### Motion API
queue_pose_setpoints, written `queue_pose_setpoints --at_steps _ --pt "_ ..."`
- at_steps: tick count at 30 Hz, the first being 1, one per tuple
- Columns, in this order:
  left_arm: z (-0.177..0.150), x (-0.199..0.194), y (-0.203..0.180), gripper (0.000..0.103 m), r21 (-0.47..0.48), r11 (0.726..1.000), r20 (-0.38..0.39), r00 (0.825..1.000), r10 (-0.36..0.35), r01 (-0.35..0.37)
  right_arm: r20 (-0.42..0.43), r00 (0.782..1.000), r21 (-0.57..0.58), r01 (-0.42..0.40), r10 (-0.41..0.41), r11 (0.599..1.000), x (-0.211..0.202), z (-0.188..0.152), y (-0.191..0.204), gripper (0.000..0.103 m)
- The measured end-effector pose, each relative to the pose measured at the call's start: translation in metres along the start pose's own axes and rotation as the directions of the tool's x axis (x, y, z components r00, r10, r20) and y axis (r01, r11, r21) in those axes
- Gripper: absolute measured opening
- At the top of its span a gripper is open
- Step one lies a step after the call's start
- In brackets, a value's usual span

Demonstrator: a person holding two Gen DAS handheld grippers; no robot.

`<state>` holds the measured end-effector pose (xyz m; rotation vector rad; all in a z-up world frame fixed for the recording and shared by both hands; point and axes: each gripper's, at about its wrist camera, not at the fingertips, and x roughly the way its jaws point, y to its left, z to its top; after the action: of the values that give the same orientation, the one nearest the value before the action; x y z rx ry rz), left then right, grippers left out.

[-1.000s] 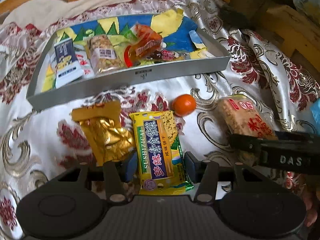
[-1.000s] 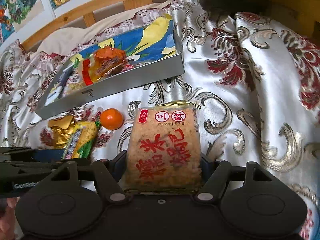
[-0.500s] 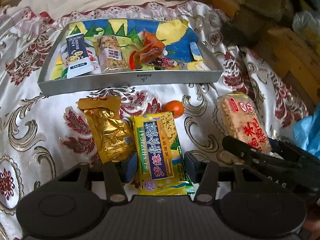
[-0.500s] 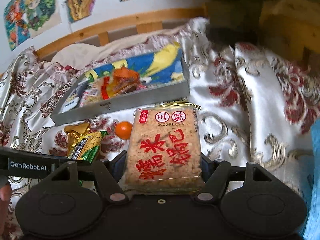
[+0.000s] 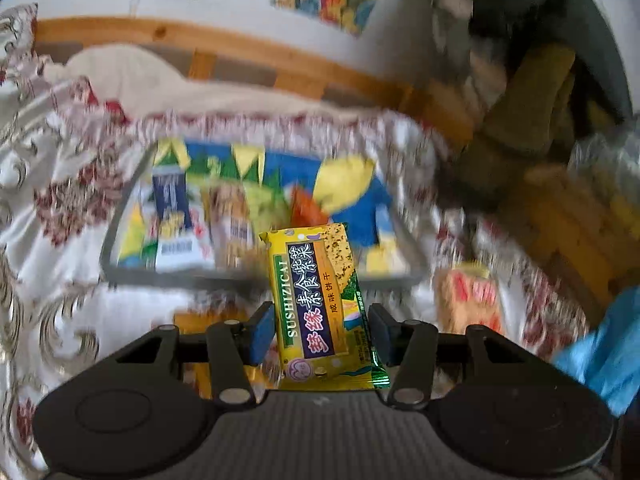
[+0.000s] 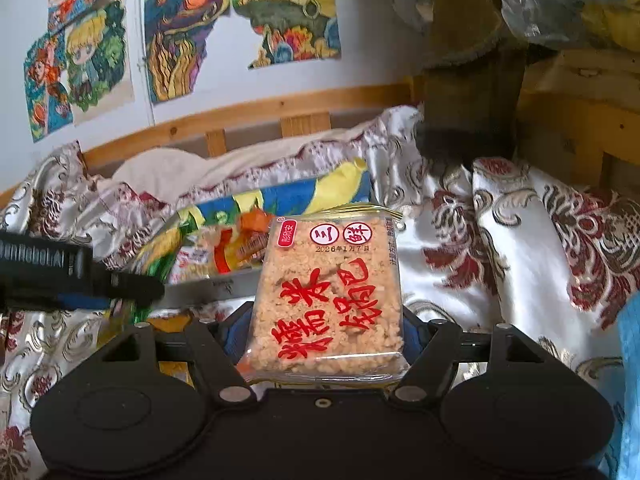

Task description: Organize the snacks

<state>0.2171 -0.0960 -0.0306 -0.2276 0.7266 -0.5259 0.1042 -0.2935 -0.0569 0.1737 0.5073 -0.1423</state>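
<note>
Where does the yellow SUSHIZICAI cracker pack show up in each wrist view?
Left wrist: yellow cracker pack at lower centre, clamped in the left gripper.
Right wrist: only a blurred yellow-green sliver at mid-left, beside the left gripper's black finger.
Shared landmark: the grey tray of snacks behind.

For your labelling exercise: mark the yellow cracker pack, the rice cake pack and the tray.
yellow cracker pack [image 5: 316, 300], left wrist view, printed front.
rice cake pack [image 6: 328, 300], right wrist view, red lettering.
tray [image 5: 260, 278], left wrist view, near grey wall.
</note>
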Motion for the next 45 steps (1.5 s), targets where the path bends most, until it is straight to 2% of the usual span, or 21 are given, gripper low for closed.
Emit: queue_pose_setpoints --at_steps 3,5,7,9,15,21,29,35,37,45 --pt "0.014 0.001 -0.002 0.055 0.040 0.999 0.106 0.994 0.031 -0.036 0.053 0.998 -0.023 -0.020 0.022 1.000 0.003 0.006 0.004 0.072" --pt "0.023 0.004 -0.003 0.055 0.096 0.992 0.173 0.983 0.059 -0.077 0.089 0.995 -0.048 -0.042 0.046 0.998 0.010 0.013 0.007 0.072" --pt "0.028 0.008 0.000 0.055 0.117 0.988 0.213 0.974 0.075 -0.101 0.117 0.990 -0.058 -0.065 0.072 0.996 0.020 0.022 0.007 0.072" --pt "0.033 0.015 0.009 0.055 0.098 0.989 0.226 0.970 0.086 -0.111 0.147 0.986 -0.034 -0.078 0.083 0.996 0.033 0.033 0.007 0.072" --pt "0.039 0.046 0.041 0.055 0.034 0.985 0.208 0.965 0.161 -0.171 0.192 0.978 -0.014 -0.082 0.083 0.997 0.079 0.055 0.011 0.072" --pt "0.040 0.061 0.058 0.055 0.037 0.980 0.189 0.964 0.187 -0.198 0.188 0.978 -0.011 -0.089 0.090 0.996 0.117 0.062 0.018 0.072" --pt "0.042 0.082 0.061 0.055 0.084 0.967 0.158 0.961 0.225 -0.241 0.117 0.991 0.009 -0.069 0.068 0.998 0.147 0.054 0.018 0.072" --pt "0.039 0.089 0.069 0.055 0.068 0.968 0.111 0.966 0.234 -0.242 0.037 0.999 0.043 -0.034 0.033 0.999 0.161 0.046 0.011 0.072" --pt "0.038 0.090 0.069 0.055 0.075 0.966 0.105 0.965 0.239 -0.247 0.013 0.999 0.065 -0.049 0.048 0.997 0.164 0.044 0.008 0.072" --pt "0.038 0.094 0.072 0.055 0.070 0.965 0.072 0.966 0.249 -0.254 -0.005 0.999 0.041 -0.051 0.051 0.998 0.164 0.044 0.010 0.073"
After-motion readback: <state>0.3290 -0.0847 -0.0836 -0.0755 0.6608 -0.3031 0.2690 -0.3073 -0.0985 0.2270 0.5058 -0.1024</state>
